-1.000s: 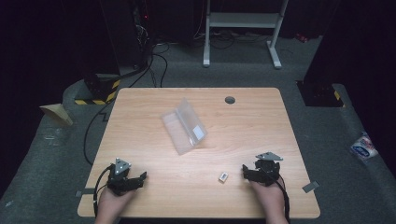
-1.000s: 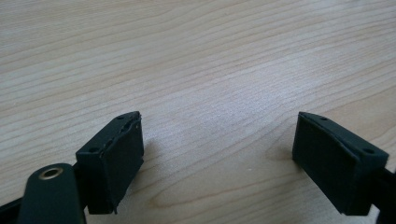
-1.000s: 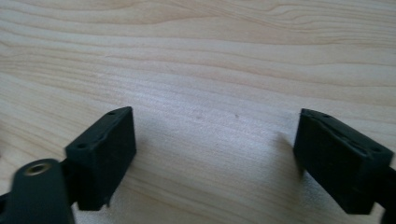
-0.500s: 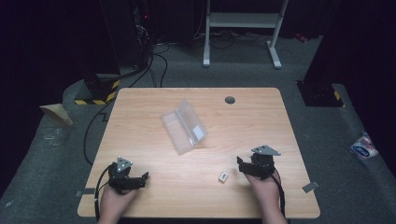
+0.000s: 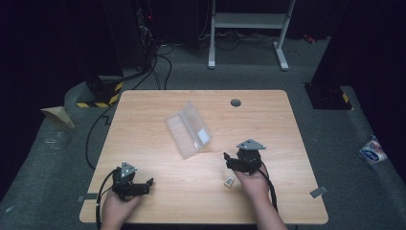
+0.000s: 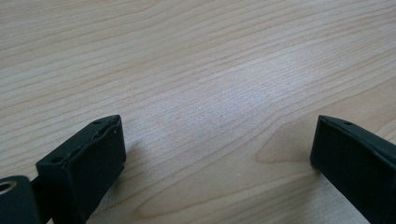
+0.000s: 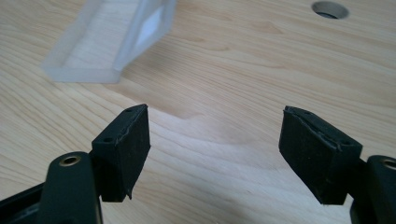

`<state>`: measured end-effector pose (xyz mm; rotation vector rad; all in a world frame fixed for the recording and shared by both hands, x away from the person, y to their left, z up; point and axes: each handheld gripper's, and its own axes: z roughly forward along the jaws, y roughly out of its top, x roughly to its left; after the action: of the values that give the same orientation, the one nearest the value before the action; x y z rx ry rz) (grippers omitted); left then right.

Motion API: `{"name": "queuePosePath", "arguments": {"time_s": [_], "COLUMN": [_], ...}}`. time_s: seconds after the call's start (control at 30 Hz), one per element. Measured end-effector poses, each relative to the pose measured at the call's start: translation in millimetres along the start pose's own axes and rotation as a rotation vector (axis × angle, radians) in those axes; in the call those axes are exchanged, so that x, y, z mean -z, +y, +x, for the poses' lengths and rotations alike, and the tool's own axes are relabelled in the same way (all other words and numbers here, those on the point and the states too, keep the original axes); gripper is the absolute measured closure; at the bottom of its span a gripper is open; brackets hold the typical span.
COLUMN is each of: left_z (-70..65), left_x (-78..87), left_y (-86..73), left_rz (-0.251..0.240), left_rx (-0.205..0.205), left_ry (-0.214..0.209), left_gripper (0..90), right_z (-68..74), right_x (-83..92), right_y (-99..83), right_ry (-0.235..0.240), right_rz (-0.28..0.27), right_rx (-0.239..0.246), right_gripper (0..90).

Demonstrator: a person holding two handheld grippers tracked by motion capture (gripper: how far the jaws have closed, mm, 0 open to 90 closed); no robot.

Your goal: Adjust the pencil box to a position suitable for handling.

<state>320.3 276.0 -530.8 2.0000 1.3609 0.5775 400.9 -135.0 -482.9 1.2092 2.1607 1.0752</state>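
Observation:
A clear plastic case (image 5: 188,128) lies open at the middle of the wooden table (image 5: 153,110), with a white label on one half. In the right gripper view the case (image 7: 107,42) is ahead and to the left. A small pale piece (image 5: 229,181) lies on the wood just in front of my right hand. My right gripper (image 5: 227,161) hovers right of the case and points at it; its jaws (image 7: 215,149) have just been closing a little and hold nothing. My left gripper (image 5: 147,186) rests near the front left edge; its jaws (image 6: 219,154) have just been opening over bare wood.
A round cable hole (image 5: 235,102) sits in the tabletop behind the case, also ahead in the right gripper view (image 7: 329,9). Black cables trail off the table's left side. On the floor lie a cardboard wedge (image 5: 57,117) and a blue-white packet (image 5: 371,152).
My right hand has moved away from the front edge, up and left toward the case, leaving the small pale piece behind it. The left hand has kept its place.

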Motion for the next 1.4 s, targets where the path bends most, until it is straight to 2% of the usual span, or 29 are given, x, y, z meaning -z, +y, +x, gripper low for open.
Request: {"name": "queuePosePath", "arguments": {"time_s": [0.03, 0.1, 0.27, 0.43, 0.5, 0.67, 0.77, 0.93, 1.13, 1.3, 1.4], "left_z": [-0.1, -0.1, 0.8, 0.1, 0.1, 0.0, -0.1, -0.4, -0.6, -0.4, -1.3], "left_x": [0.0, 0.0, 2.1, 2.5, 2.5, 2.7, 2.9, 3.1, 3.7, 4.2, 5.0], "left_y": [-0.1, -0.1, -1.6, -2.3, -2.4, -2.4, -2.6, -3.0, -3.4, -3.6, -4.0], "left_rz": [-0.001, -0.001, -0.004, -0.006, -0.006, -0.005, -0.007, -0.011, -0.012, -0.015, -0.019], "left_rx": [0.001, 0.002, 0.000, 0.010, 0.010, 0.009, 0.009, 0.012, 0.012, 0.003, -0.001], "left_ry": [0.000, 0.001, 0.008, 0.009, 0.009, 0.009, 0.010, 0.013, 0.012, 0.011, 0.004], "left_gripper": [3.5, 3.6, 5.7, 5.7, 5.8, 5.9, 6.2, 6.6, 7.5, 8.4, 10.8], "right_z": [3.3, 10.7, 21.6, 28.9, 32.1, 34.7, 34.6, 32.4, 34.2, 36.8, 37.9], "right_x": [-1.5, -7.6, -20.1, -31.1, -35.1, -46.1, -52.2, -60.7, -72.1, -74.2, -75.9], "right_y": [1.2, 6.2, 16.7, 24.1, 26.5, 36.1, 42.2, 50.0, 59.2, 59.2, 59.0], "right_ry": [0.011, 0.038, 0.063, 0.084, 0.089, 0.101, 0.088, 0.070, 0.022, -0.003, -0.020], "right_rz": [-0.002, -0.011, -0.037, -0.047, -0.063, -0.082, -0.104, -0.124, -0.086, -0.074, -0.068], "right_rx": [-0.007, 0.008, 0.027, 0.034, 0.020, 0.023, 0.031, -0.019, -0.040, -0.058, -0.048], "right_gripper": [25.5, 27.0, 29.4, 31.3, 33.5, 34.5, 36.2, 40.6, 43.5, 44.5, 44.5]}}
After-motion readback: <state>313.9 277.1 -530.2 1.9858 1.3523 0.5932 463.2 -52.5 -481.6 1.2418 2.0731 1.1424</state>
